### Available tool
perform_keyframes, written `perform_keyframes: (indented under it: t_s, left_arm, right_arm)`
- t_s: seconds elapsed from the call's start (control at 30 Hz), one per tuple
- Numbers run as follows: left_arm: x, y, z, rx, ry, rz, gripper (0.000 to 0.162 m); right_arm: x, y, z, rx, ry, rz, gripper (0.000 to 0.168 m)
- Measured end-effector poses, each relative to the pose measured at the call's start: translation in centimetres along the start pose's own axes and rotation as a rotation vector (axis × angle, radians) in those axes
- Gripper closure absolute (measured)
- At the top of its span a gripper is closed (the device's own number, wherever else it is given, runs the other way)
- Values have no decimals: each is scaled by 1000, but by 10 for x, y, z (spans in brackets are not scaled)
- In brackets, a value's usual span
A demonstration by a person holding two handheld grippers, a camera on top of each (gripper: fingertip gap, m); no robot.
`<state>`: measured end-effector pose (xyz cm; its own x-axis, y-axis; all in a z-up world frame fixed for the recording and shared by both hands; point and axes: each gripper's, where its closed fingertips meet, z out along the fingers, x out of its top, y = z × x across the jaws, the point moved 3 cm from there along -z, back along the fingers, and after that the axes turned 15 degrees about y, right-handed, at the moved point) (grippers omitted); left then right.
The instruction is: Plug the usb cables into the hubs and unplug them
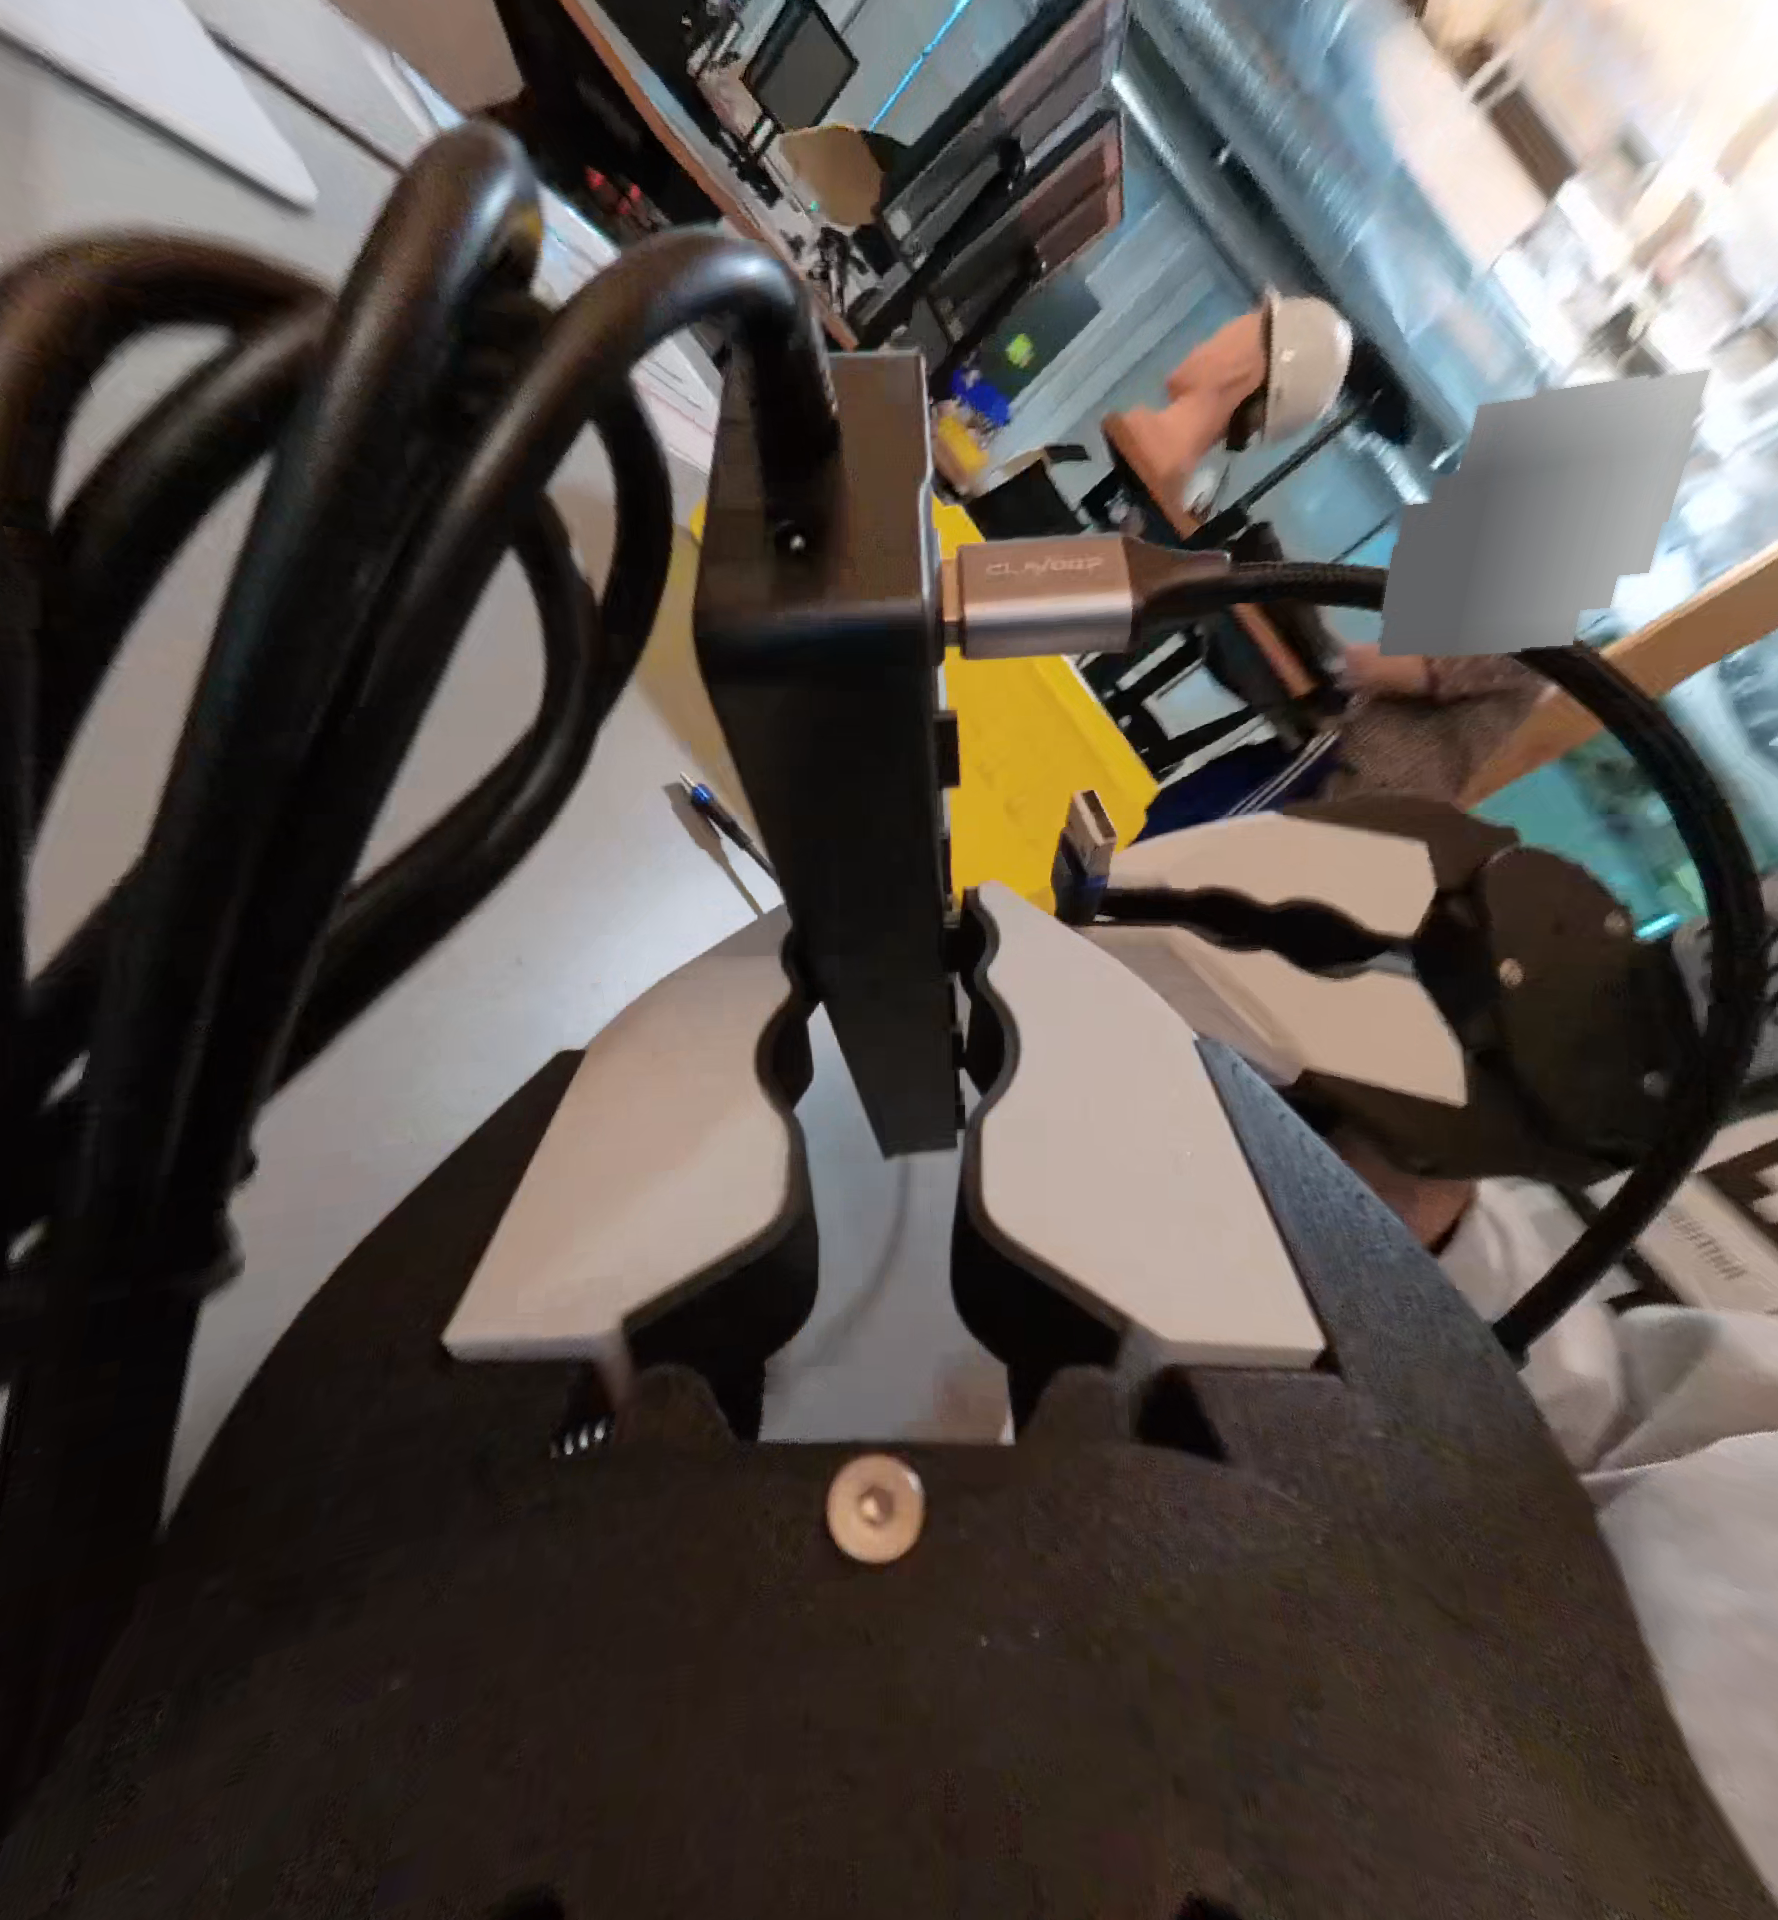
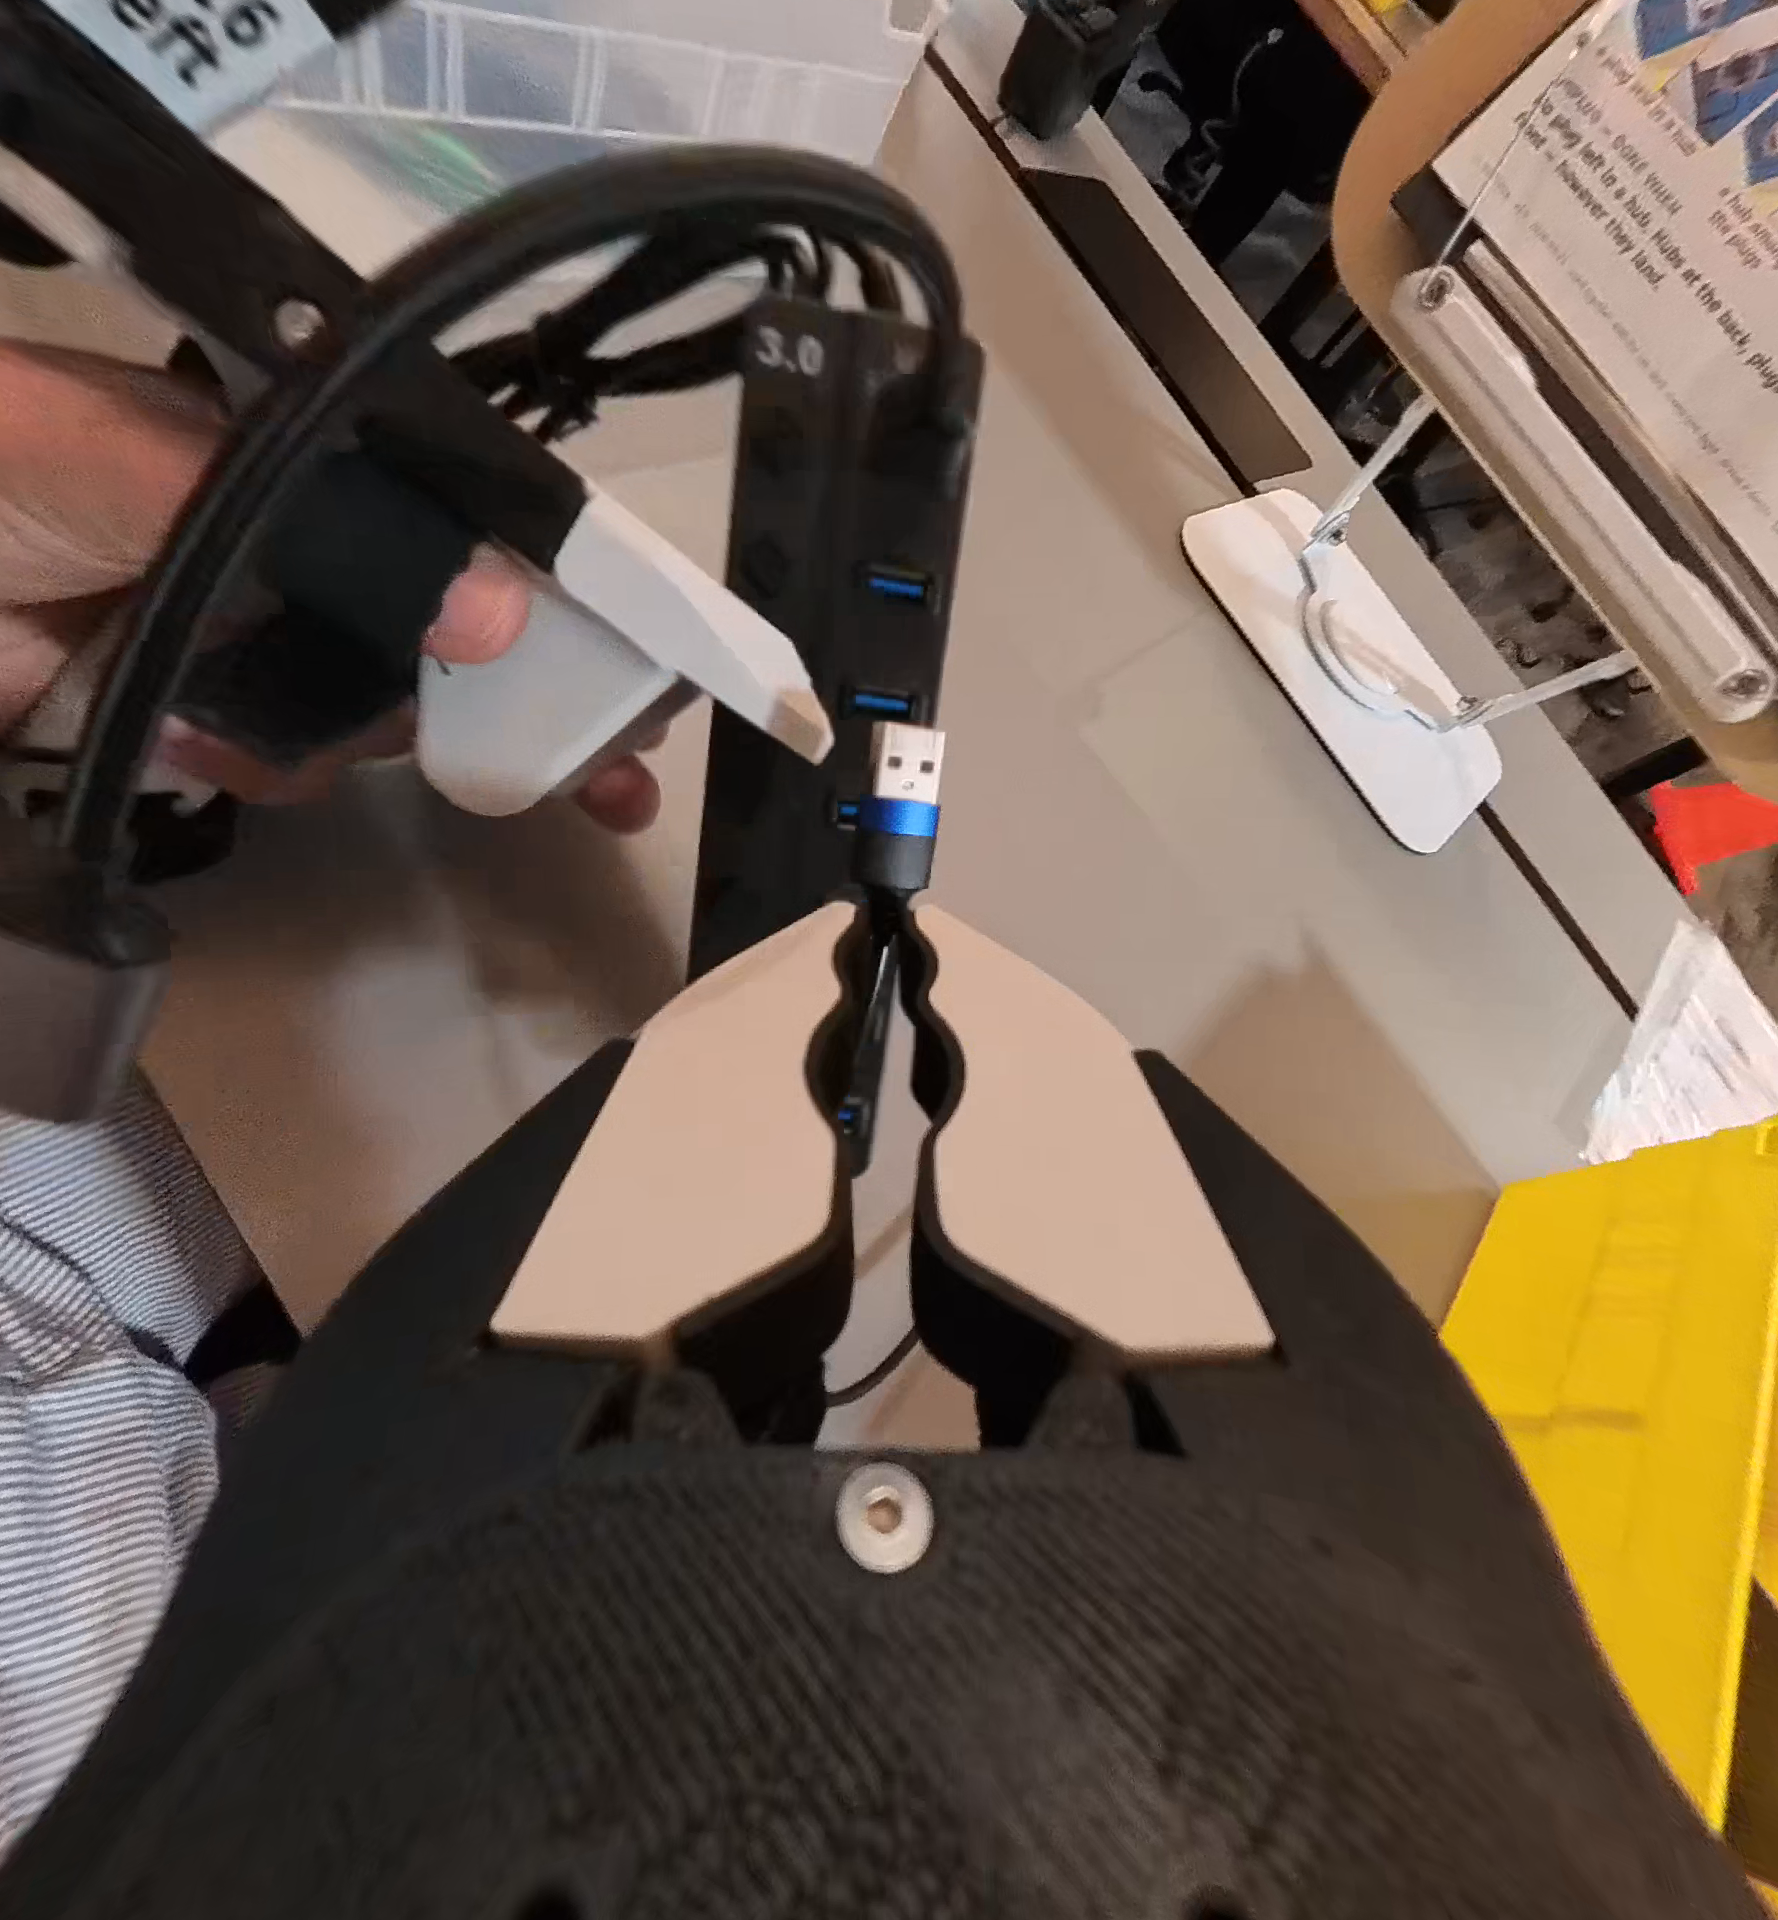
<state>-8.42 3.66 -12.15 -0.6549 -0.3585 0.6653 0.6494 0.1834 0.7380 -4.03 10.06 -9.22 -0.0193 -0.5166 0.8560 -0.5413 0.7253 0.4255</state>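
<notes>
- Currently, the left gripper (image 1: 880, 935) is clamped on the lower end of the black hub (image 1: 823, 665), holding it upright and lifted off the pale table (image 1: 573, 935).
- One plug is already seated: a grey metal connector (image 1: 1041, 603) on a braided cable (image 1: 1716, 935) sits in the hub's side near the top.
- The right gripper (image 2: 885, 920) is closed on the thin cable just behind the blue-collared USB plug (image 2: 904, 779), with the plug sticking out past the fingertips.
- Plug tip is just beside the port face, between two blue ports (image 2: 880, 701); not yet inserted.
- Judgement: the grip on the cord rather than the plug body leaves the plug free to wobble. Approach slowly and square the metal shell to the slot before pushing.
- Judgement: the push should run straight into the port, with the left gripper bracing against it.
- Risk: the hub's own black cable loops (image 1: 241, 675) hang heavy to one side and may twist the hub in the jaws.
- The yellow bin (image 2: 1633, 1403) is nearby, clear of the work.
</notes>
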Motion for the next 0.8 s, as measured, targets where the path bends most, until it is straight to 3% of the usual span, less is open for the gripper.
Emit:
perform_keyframes:
  t_s: [0.37, 0.47, 0.53, 0.8]
  left_arm:
    - [-12, 14, 4, -90, 22, -114, 135]
    - [-13, 17, 4, -102, 40, -146, 129]
    - [-13, 20, 4, -114, 36, -152, 116]
    - [-5, 12, 0, -54, 75, -110, 132]
  right_arm:
    - [-6, -7, 8, 2, -34, -13, 163]
    - [-6, -8, 7, 0, -43, -25, 163]
    - [-7, -11, 8, 4, -55, -46, 163]
    - [-3, -20, 10, -17, -52, -201, 162]
